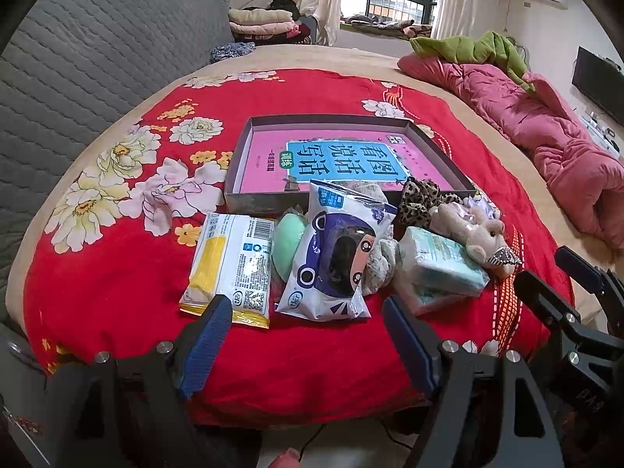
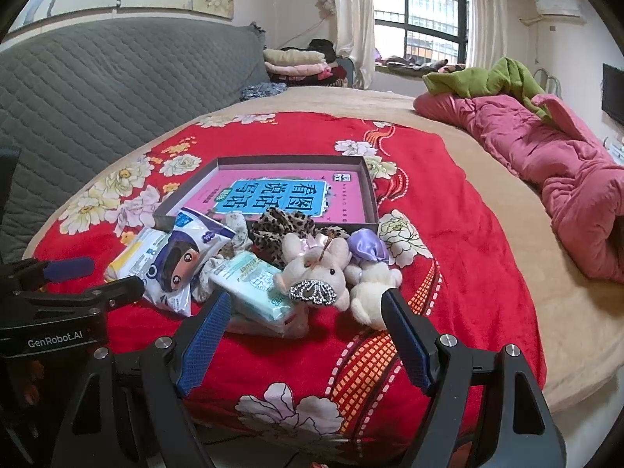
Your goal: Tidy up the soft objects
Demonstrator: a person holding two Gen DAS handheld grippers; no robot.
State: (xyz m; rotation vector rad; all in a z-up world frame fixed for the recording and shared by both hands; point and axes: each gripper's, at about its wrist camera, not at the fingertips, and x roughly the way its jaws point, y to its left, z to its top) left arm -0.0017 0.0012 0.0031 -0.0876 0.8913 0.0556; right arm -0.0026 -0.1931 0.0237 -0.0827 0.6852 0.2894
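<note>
Clutter sits in a loose heap at the middle of both views, on a red flowered blanket (image 1: 304, 93) just in front of a shallow open box (image 1: 343, 163) that holds a pink and blue book. In the left wrist view the heap runs from a yellow packet (image 1: 230, 265) at centre left, past a green sponge (image 1: 286, 243) and a blue and white bag (image 1: 335, 257), to a pale tissue pack (image 1: 436, 269) and a plush rabbit (image 1: 483, 234) at centre right, with a leopard scrunchie (image 1: 419, 201) behind. The left gripper (image 1: 304, 335) hangs wide open and empty at the lower middle, just short of the bag. The right gripper (image 2: 304, 331), likewise spread wide and holding nothing, frames the tissue pack (image 2: 253, 284) and the rabbit (image 2: 312, 273) in the lower centre of its view. Everything here looks light and squashy; the packets are probably slick film, so a pinch across a sealed edge or the narrow middle should hold best, while the rabbit should give under a squeeze on its body.
</note>
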